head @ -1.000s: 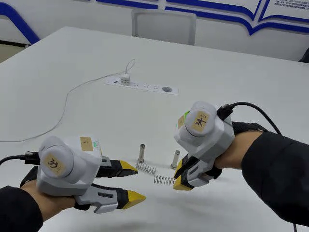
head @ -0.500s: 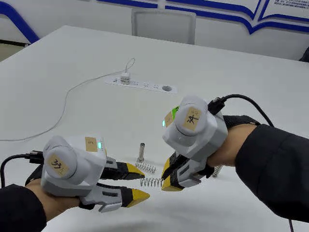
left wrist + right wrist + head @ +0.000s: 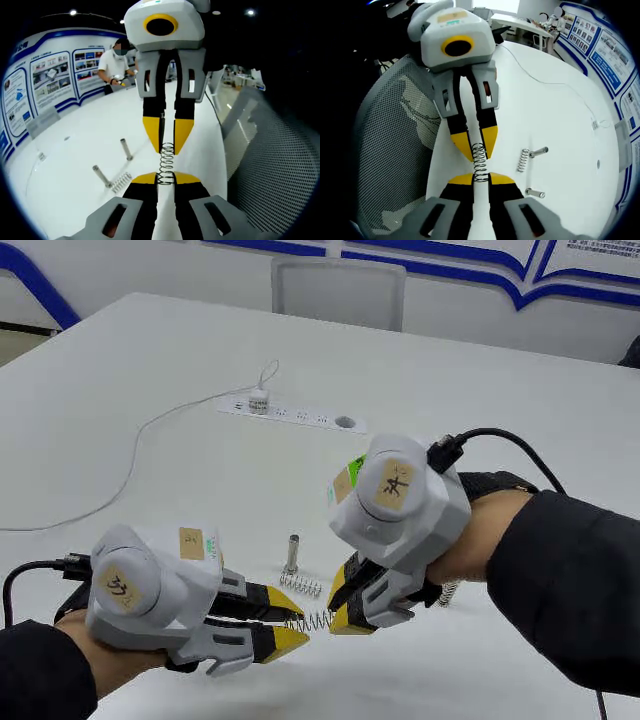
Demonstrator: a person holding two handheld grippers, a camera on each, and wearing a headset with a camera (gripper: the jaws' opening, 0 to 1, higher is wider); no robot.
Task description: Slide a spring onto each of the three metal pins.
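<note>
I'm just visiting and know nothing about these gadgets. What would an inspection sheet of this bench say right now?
Surface: white table.
Job's things: spring held between the two grippers; upright pin with nothing on it and a loose spring at its foot; second pin, also bare; another spring by the right wrist.
Clutter: nothing seen.
Grippers: left gripper and right gripper, jaws closed on opposite ends of the spring.
Cables: power strip with a white cord; a black cable from the right gripper.
Surroundings: chair, wall posters, a person standing.
</note>
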